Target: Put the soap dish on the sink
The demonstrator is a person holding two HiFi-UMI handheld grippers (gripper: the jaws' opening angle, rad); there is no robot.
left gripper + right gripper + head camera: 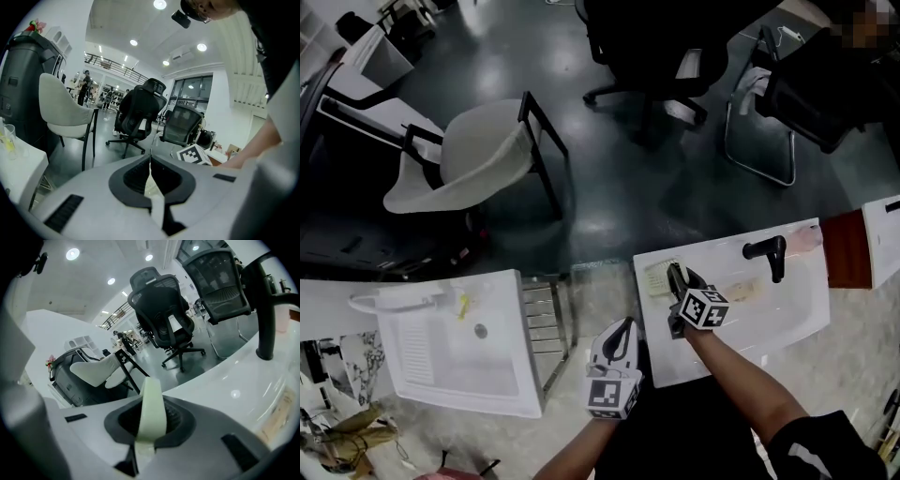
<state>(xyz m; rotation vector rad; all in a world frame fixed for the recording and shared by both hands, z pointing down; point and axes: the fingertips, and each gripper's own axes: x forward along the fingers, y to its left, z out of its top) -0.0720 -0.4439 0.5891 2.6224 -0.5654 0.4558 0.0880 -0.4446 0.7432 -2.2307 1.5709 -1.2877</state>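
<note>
Two grippers show low in the middle of the head view. The right gripper has its fingers clamped on the pale green soap dish, held edge-on at the upper left corner of the white sink with the black tap. The left gripper sits lower, just left of that sink, its fingers pressed together on nothing.

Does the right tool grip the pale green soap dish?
Yes, the right tool has its jaws closed on the pale green soap dish, which stands edge-on between them.
</note>
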